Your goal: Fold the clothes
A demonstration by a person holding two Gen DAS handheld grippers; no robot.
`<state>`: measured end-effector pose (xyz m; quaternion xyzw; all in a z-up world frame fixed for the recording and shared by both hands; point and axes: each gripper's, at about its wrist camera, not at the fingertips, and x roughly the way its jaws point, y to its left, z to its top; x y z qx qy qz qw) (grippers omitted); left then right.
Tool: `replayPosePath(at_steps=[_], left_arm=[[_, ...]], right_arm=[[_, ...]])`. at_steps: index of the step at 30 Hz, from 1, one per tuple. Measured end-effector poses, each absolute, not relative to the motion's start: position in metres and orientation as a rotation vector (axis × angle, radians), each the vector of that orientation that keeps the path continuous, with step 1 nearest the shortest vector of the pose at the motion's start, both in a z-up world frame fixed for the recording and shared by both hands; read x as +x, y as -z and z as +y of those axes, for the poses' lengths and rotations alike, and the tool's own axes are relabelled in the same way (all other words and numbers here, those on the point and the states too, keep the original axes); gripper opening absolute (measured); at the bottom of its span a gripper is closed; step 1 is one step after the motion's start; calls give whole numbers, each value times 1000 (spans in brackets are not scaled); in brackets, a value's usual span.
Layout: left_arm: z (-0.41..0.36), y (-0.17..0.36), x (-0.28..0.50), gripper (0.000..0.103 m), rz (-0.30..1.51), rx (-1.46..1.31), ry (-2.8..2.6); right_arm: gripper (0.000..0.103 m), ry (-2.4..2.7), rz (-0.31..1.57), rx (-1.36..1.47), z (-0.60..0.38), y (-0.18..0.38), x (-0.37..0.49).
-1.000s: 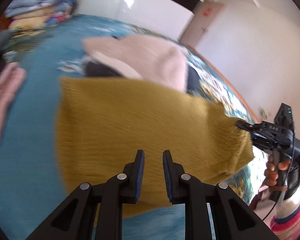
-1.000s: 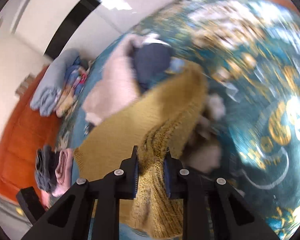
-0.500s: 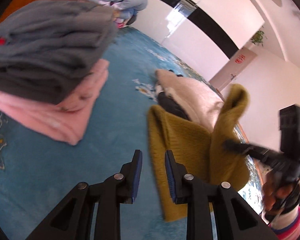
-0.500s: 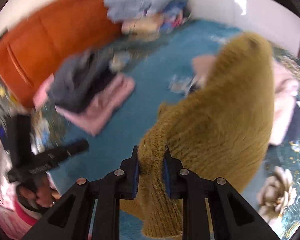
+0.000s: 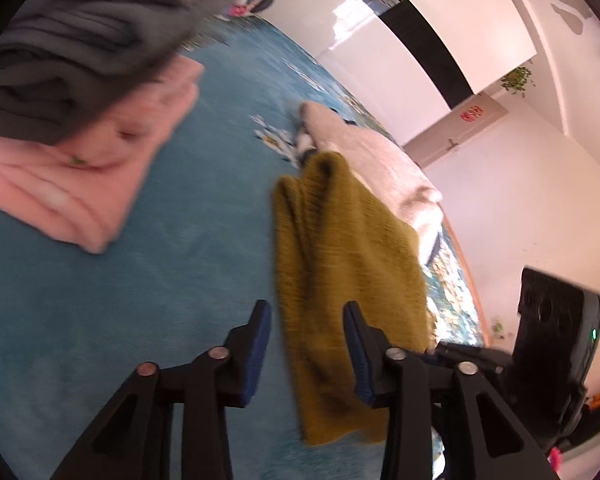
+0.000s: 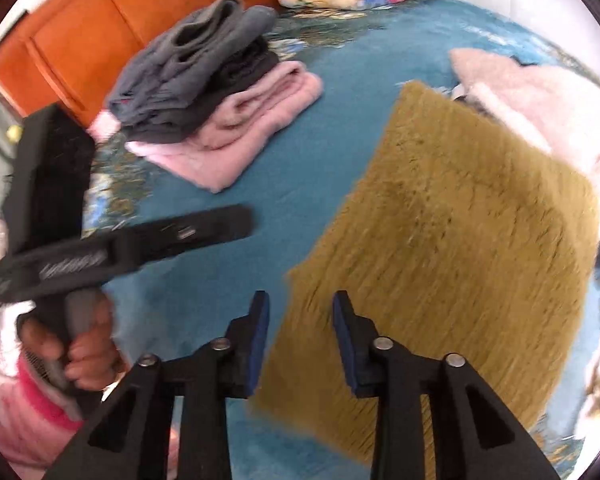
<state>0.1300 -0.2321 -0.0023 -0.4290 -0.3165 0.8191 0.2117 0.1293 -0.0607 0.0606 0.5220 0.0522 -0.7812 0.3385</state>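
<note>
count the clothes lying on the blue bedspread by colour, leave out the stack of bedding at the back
mustard yellow: 1, the knit sweater
pink: 1, the folded garment
dark grey: 1 pile on top of the pink one, piece count unclear
cream: 1, the fluffy garment
total: 4

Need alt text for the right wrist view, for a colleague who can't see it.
The open right gripper hangs over a folded mustard sweater lying on a teal bedspread. To the left, the left gripper reaches in, with a folded grey and pink stack behind it.
</note>
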Motion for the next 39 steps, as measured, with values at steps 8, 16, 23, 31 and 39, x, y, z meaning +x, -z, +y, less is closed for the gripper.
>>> replayPosePath(at_steps=[8,16,23,31,39], left_arm=[[-190,24,111,58,-856,-1293,-2160],[-169,20,117,27,-814,-1314,-2227],[-175,-5,140,22,-815,-1224,-2225],[-183,30,132,29,-883,-1348,-2182],[-213,12,136,50,-963,-1211,-2239]], right_arm=[[43,2267,-267,1337,55,-63,142],[43,2320,-608,1412,135,-25,168],[55,2299,-693,1335,143,-21,176],[67,2228,-792,1374,151,0,172],[70,2162,-897,1334,145,14,162]])
